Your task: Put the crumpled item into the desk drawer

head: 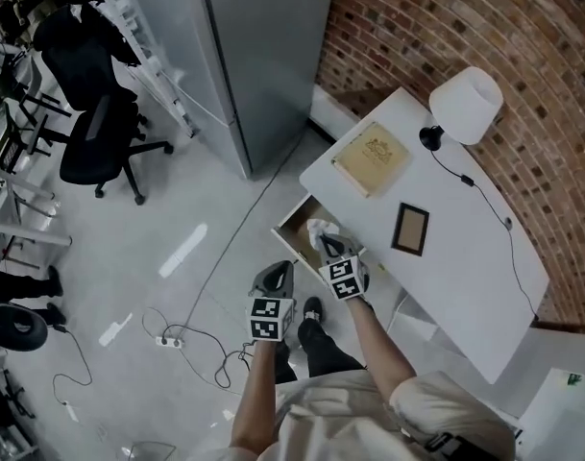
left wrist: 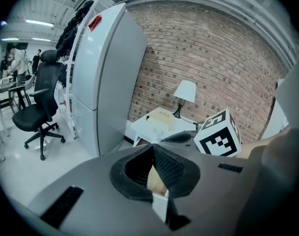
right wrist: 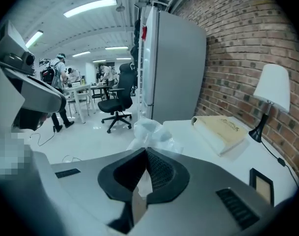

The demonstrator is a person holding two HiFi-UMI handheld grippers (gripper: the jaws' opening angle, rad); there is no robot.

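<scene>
Right gripper view: my right gripper [right wrist: 146,151] is clamped on the crumpled plastic [right wrist: 151,132], over the open drawer [head: 294,225] of the white desk [head: 446,257]; my left gripper [left wrist: 153,149] has its jaws together, empty.

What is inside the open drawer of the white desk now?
A bare brownish bottom shows in the drawer. The right gripper, shut on the crumpled item, holds it over the opening. Together they cover the rest of the inside, so it cannot be seen.
</scene>
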